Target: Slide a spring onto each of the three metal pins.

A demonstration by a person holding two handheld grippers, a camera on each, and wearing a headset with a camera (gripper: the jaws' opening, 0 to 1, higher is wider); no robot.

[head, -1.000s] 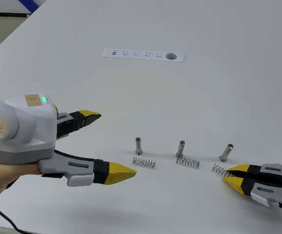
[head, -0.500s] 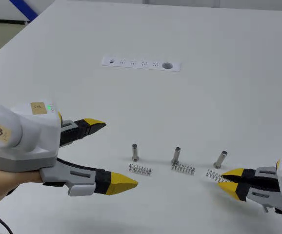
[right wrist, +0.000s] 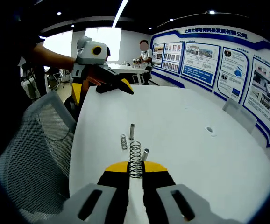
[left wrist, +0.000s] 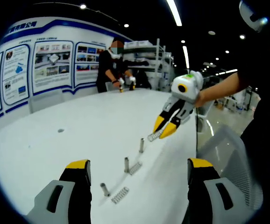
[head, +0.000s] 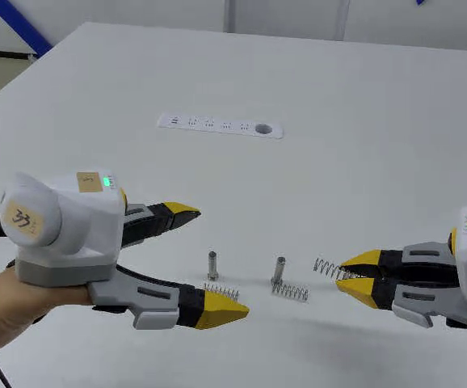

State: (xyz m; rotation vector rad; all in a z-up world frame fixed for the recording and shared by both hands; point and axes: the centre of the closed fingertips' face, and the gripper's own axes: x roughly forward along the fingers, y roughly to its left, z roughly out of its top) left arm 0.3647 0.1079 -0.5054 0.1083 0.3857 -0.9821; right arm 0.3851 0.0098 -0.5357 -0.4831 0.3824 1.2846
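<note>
My right gripper (right wrist: 136,167) is pinched shut on one end of a spring (right wrist: 135,154), held clear of the table (right wrist: 186,140). It should be light and floppy, so an end hold keeps its bore free. My left gripper (head: 221,260) gapes empty. Farther along stand the pins (right wrist: 131,131).

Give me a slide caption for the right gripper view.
Right gripper holds a spring over the white table, two metal pins and a loose spring ahead, open left gripper beyond.
</note>
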